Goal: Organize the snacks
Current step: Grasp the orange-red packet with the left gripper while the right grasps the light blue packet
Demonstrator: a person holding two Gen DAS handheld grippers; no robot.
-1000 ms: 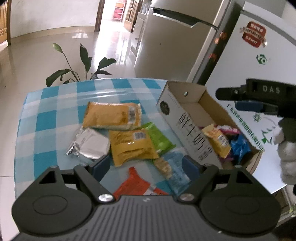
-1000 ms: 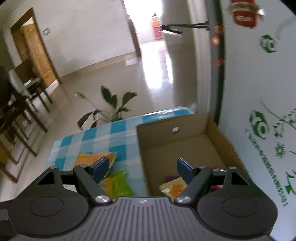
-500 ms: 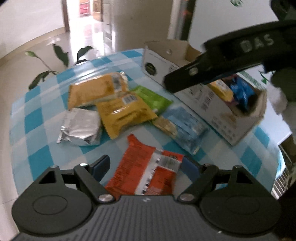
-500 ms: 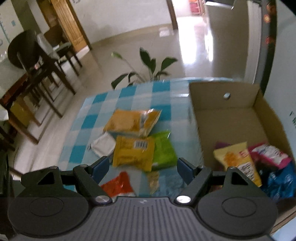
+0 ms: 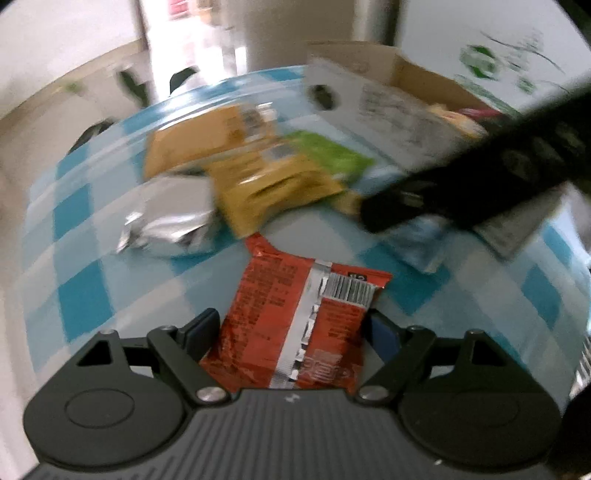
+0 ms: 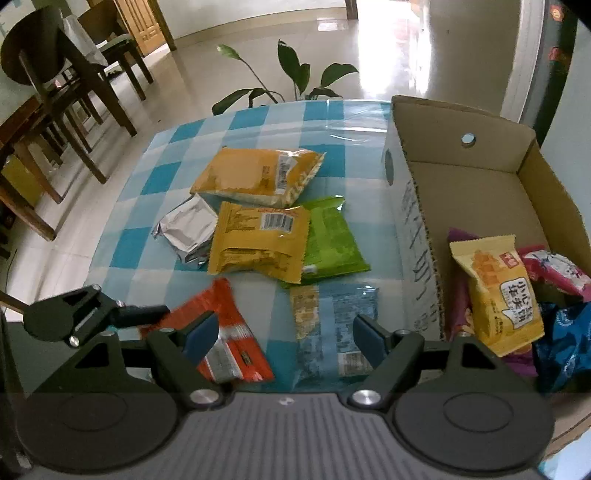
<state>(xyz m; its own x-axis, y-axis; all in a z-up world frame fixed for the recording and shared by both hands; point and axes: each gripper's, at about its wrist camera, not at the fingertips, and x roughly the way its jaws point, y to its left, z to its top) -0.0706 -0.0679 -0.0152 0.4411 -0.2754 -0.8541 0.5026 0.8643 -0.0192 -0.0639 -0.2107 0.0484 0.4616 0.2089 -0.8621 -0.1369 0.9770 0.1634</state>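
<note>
Checked tablecloth point(image 6: 173, 177) bears the red snack packet point(image 5: 295, 317), lying between the left gripper's point(image 5: 291, 332) open, untouching jaws.

A home is shown. A glossy tiled floor point(image 6: 369, 48), dark wooden dining chairs point(image 6: 77, 66) and a brown wooden door point(image 6: 142, 22) are seen. A leafy green houseplant point(image 6: 291, 79) is stood behind a table covered with a blue and white checked cloth point(image 6: 177, 162).
</note>
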